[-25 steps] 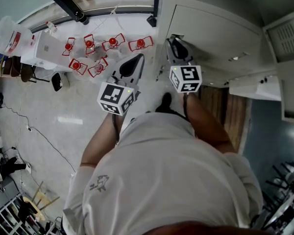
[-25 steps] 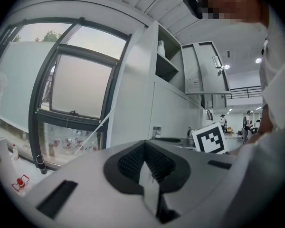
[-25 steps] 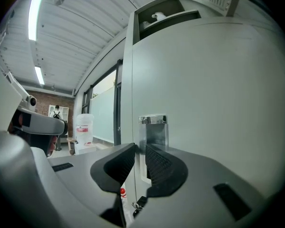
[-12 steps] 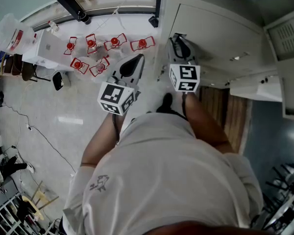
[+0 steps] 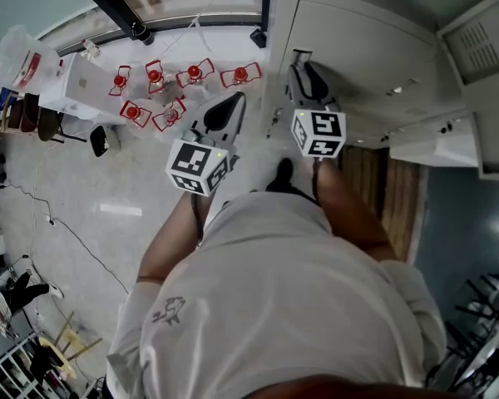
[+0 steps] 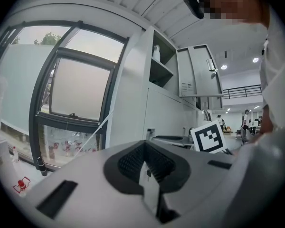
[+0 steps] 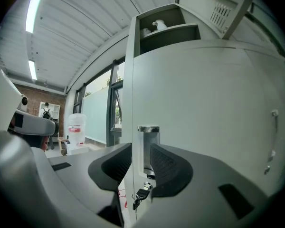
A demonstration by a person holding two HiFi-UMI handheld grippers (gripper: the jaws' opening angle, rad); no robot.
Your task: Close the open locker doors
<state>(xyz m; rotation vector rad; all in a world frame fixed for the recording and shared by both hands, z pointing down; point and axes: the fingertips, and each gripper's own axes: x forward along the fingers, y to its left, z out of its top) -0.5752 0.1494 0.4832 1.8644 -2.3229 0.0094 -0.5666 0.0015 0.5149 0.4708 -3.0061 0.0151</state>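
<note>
Head view: the person stands over a pale grey metal locker door (image 5: 366,56) that lies near flush with its cabinet. The right tool (image 5: 302,66) is at that door's left edge. The left tool (image 5: 234,100) hangs apart over the floor. Vented grey locker doors (image 5: 482,48) further right stand open.

Left gripper view: its jaws meet at the tips, clenched on nothing.

Right gripper view: the jaws stand released on either side of a chrome door handle (image 7: 147,148), pads not pressing, with a small key (image 7: 141,194) hanging below.

This door looks finished, and letting go is the step in hand. Next the tool should draw back clear of the handle, then go to the vented doors.

Against a second ago, the right jaws have just been opening round the handle, and the left tool sits unchanged.
</note>
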